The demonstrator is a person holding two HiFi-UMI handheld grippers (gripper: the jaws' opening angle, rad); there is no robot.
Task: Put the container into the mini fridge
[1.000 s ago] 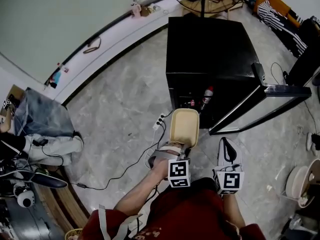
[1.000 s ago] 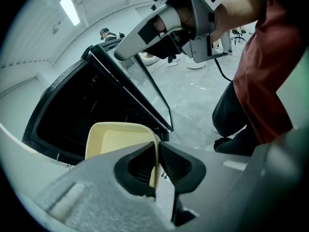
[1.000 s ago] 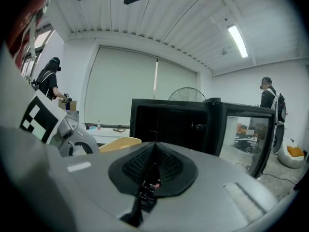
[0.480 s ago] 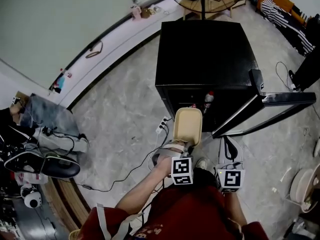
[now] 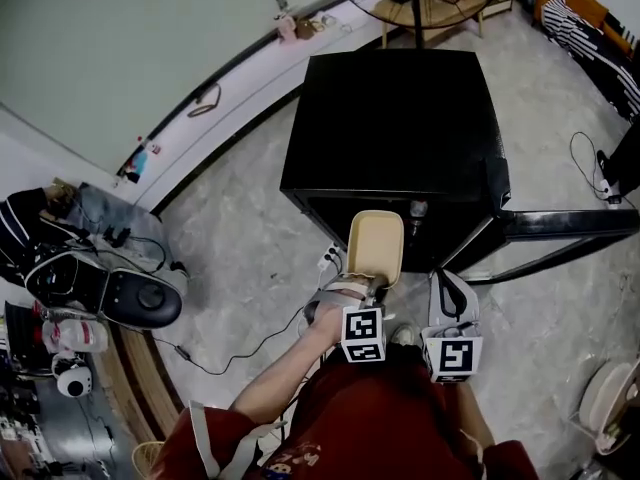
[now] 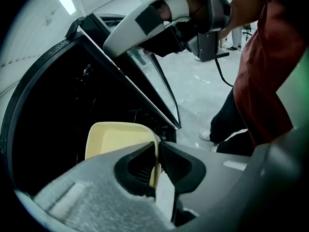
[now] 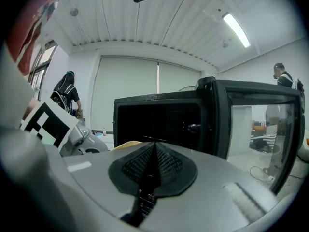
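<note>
The left gripper (image 5: 372, 286) pinches the container's (image 5: 375, 246) edge in its fingers (image 6: 176, 166), by the open fridge (image 5: 400, 118). The right gripper (image 5: 447, 278) has fingers pressed together, holding nothing.

R gripper (image 7: 155, 146) jaws pressed together, nothing btwn them. Straight ahead: black mini fridge (image 7: 164, 120), inside dark, w/ glass door (image 7: 263, 124) swung open at right. Sliver of yellow container (image 7: 126, 143) shows just left of jaws.

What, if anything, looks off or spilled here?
Nothing stands out. The left hand-held gripper pinches the empty cream container by its rim before the mini fridge, whose door stands wide open. The right hand-held gripper is shut, empty.
</note>
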